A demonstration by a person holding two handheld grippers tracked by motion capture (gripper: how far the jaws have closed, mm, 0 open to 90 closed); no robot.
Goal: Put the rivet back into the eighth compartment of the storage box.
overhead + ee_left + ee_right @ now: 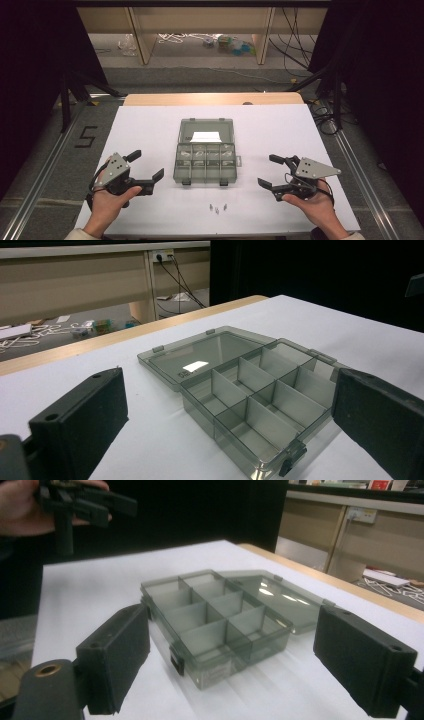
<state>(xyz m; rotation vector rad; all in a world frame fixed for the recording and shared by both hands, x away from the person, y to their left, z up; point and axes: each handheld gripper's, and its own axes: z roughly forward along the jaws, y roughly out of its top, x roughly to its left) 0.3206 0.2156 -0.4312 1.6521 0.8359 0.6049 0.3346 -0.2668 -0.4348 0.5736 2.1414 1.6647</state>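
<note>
Black grippers (pixel 146 168) (pixel 271 172) flanking translucent grey compartmented box (pixel 205 160)

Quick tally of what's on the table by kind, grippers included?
Grippers: 2, left gripper and right gripper, both open
Compartment box: 1, smoky clear, lid open
Small screws: 3, in front of the box
Total: 6

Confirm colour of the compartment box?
Translucent smoky grey compartment box with darker latches, lid open; clearest in the right gripper view.
</note>
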